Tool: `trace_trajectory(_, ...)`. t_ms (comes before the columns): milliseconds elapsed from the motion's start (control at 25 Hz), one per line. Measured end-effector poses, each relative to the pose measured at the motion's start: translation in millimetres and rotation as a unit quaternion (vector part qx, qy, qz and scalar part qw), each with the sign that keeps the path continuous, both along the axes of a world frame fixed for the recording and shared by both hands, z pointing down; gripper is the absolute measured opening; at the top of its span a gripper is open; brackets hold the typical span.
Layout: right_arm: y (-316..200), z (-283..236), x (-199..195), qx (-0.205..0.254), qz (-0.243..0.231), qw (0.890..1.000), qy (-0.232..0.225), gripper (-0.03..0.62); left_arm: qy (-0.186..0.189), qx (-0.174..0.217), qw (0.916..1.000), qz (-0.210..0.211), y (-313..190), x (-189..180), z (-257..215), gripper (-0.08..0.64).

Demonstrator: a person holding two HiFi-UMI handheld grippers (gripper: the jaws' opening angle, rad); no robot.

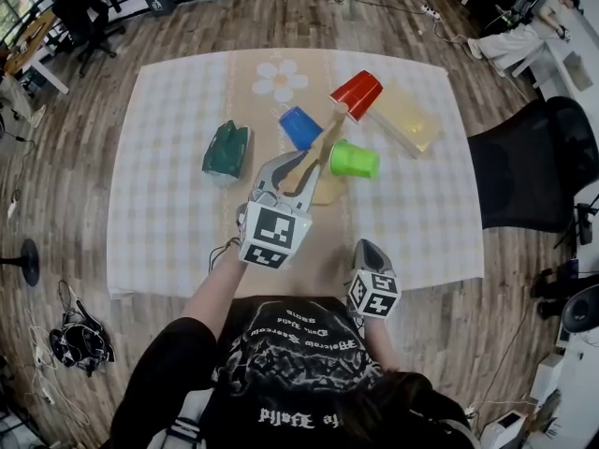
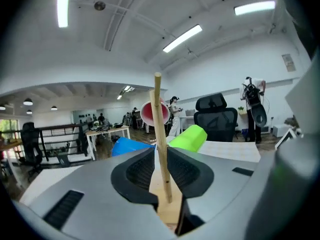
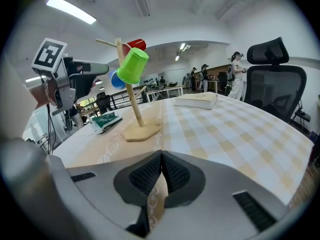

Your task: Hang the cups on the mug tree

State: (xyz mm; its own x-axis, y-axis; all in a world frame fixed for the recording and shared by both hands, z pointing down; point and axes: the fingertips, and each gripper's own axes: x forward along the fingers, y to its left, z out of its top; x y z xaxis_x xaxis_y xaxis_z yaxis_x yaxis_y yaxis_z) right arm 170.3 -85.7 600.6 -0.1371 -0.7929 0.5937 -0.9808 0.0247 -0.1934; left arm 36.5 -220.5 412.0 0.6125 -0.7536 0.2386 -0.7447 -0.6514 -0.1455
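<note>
Hanging on mug tree (image 3: 134, 109): red cup (image 1: 357, 94), blue cup (image 1: 300, 127), green cup (image 1: 355, 160); left fingers (image 2: 137, 171) apart, right fingers (image 3: 145, 176) together.

shirt (image 1: 281, 349): black, white lettering | hand-held grippers (image 1: 299, 168) (image 1: 368, 246): grey | marker cubes (image 1: 274, 234): black-white

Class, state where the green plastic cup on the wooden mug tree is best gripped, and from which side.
Probably across the side walls near the closed base of the green plastic cup, coming from the head view's right: its mouth faces the wooden mug tree, so only the base end is free.
</note>
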Motion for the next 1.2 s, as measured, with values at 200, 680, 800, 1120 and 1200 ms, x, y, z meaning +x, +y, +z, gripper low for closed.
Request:
trace_trajectory(200, -16, -38, -11, 0.056, -0.032, 0.998, -0.002, 0.009, 0.065, -0.069, 0.9954, 0.010, 18, -20, 12, 0.089)
trace_trajectory(680, -41, -131, -57, 0.194, -0.122, 0.973, 0.018, 0.011, 0.137, -0.105, 0.9850, -0.007, 69, -80, 24, 0.089)
trace_trajectory(800, -44, -150, -71, 0.221, -0.148, 0.964, -0.002, 0.031, 0.163, -0.103, 0.9805, -0.037, 74, -101, 21, 0.087)
trace_trajectory(1120, -44, -158, -79, 0.222, -0.158, 0.962, 0.021, 0.009, 0.148, -0.084, 0.9817, -0.084, 86, -136, 23, 0.069)
trace_trajectory(1200, -45, -156, -77, 0.219, -0.151, 0.964, 0.031, 0.009, 0.148, -0.079, 0.9818, -0.088, 85, -138, 21, 0.057)
